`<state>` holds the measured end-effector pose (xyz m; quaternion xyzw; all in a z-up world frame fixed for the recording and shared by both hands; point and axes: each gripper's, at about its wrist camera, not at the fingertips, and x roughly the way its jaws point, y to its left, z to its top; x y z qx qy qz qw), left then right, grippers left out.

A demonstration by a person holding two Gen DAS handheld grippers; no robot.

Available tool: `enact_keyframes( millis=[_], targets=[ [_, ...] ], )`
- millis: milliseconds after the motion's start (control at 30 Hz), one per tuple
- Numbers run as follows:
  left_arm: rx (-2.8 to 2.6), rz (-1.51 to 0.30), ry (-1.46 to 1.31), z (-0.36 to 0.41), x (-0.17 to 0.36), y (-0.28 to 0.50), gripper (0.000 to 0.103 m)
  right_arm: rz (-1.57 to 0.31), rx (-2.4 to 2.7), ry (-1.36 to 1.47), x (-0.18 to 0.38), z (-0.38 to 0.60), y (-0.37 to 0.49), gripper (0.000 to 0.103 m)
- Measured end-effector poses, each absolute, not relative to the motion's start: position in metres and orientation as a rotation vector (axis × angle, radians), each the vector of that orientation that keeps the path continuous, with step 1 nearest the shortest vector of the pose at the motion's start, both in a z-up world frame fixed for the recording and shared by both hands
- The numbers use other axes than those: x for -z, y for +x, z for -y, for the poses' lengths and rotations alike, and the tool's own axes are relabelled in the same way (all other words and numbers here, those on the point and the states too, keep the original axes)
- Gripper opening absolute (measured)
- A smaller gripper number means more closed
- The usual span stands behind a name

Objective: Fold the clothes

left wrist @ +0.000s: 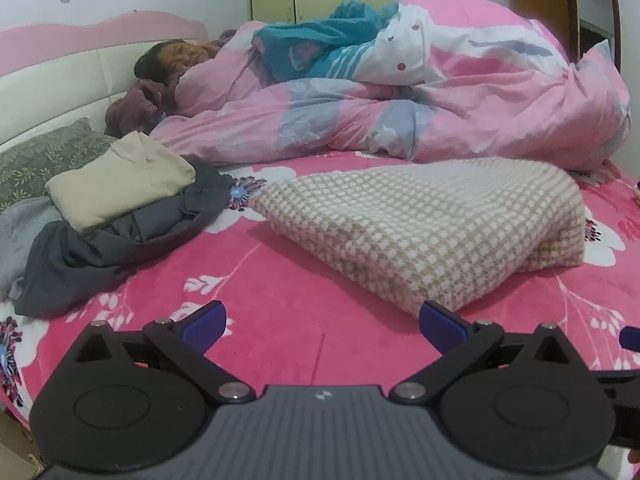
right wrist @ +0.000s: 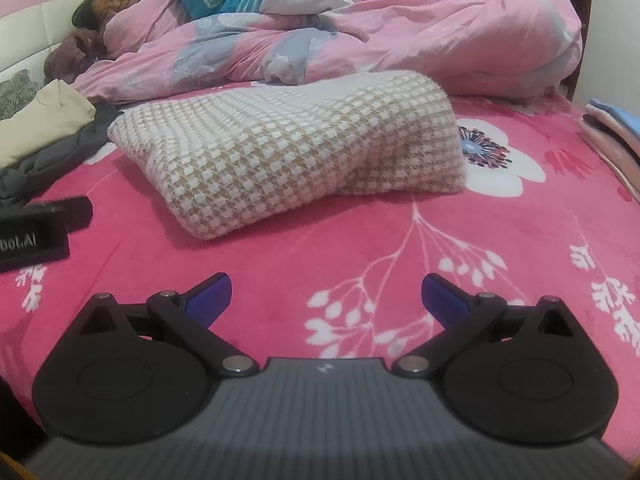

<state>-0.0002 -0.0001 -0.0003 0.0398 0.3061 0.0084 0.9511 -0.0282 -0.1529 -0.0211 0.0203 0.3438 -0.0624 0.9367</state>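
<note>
Folded checked garment [left wrist: 432, 224] long axis left-right on bedspread [left wrist: 300, 300], both hand-held grippers [left wrist: 322, 326] [right wrist: 326, 300] spread wide, empty

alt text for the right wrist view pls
The open right gripper hovers empty over a pink floral bedspread, facing a folded beige-and-white checked garment. Behind it, a person lies under a pink quilt.

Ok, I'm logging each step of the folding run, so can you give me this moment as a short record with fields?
surface: pink flowered bed sheet
folded item: checked knit garment, lying in the middle of the bed
unfolded pile: beige garment on top of dark grey clothes, left side
stack at right edge: folded clothes
left gripper: open, empty
right gripper: open, empty
behind: person under pink quilt
</note>
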Motion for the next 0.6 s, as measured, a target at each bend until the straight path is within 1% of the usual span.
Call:
enact_keyframes(
  millis=[200, 300, 433, 600],
  targets=[
    [-0.025, -0.626, 0.087, 0.002, 0.006, -0.003, 0.103, -0.712, 0.120, 0.069, 0.023, 0.154, -0.021, 0.102],
    [-0.031, -0.631, 0.061, -0.001, 0.008, 0.002, 0.103, -0.692, 0.122, 0.067, 0.023, 0.154, -0.022, 0.102],
    [-0.026, -0.592, -0.009, -0.010, 0.005, -0.002, 0.103, -0.685, 0.126, 0.064, 0.021, 0.152, -0.024, 0.102],
    [-0.035, -0.608, -0.048, -0.015, 0.002, -0.001, 0.103, -0.679, 0.125, 0.069, 0.019, 0.155, -0.026, 0.102]
  ],
)
